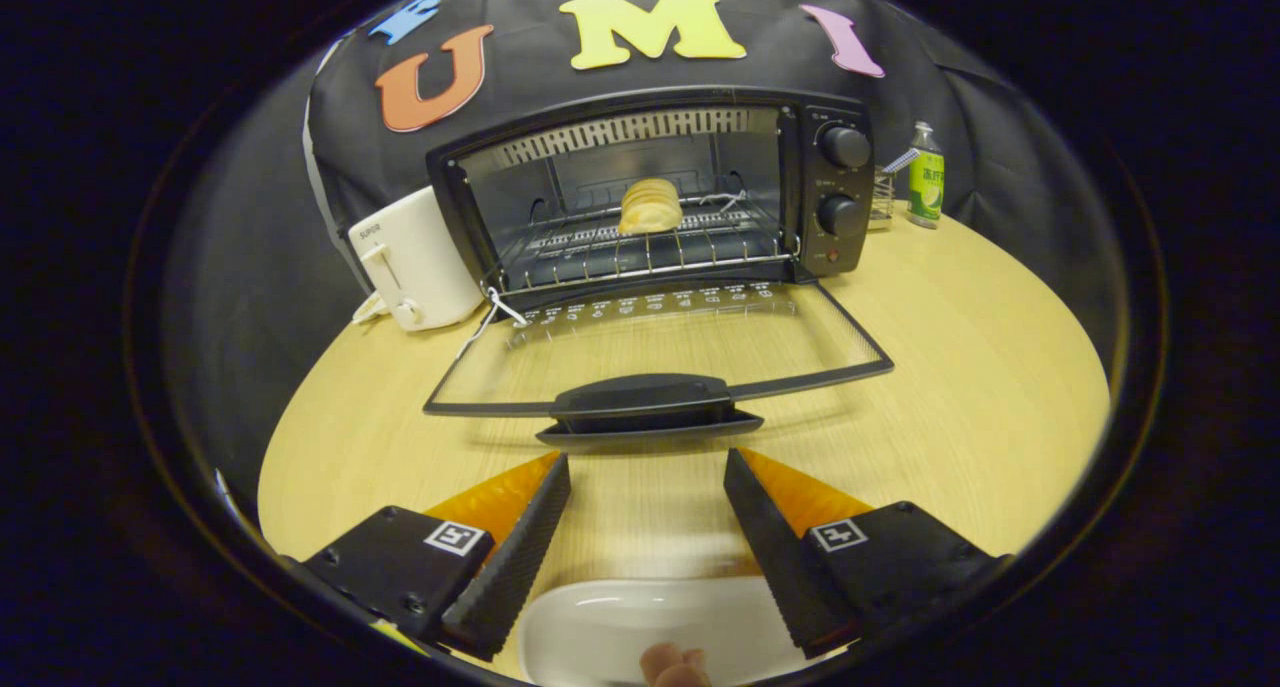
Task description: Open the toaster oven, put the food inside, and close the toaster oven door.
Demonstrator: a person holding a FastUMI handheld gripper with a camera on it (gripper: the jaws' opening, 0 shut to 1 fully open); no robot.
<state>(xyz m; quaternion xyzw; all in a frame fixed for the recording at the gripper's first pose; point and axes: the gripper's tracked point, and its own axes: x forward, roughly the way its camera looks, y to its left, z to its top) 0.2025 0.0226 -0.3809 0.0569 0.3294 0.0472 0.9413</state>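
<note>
1. We see our hand-held gripper (647, 477) with its fingers spread wide apart, gripping nothing, low over the desk (960, 367).
2. Just ahead of the fingertips lies the door handle (645, 407) of the toaster oven (660, 197), its glass door (660, 342) folded down flat.
3. Beyond the door, the food (650, 205) sits on the wire rack (640, 247) inside.
4. Between the fingers, nearer us, rests a white plate (640, 627).
5. A white toaster (415, 262) stands left of the oven, a green bottle (926, 177) to its right.

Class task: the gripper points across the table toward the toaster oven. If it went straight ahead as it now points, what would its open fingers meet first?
Most likely the door handle of the lowered oven door, just ahead of the open gripper. Height is hard to judge, so it might pass just under it.
</note>
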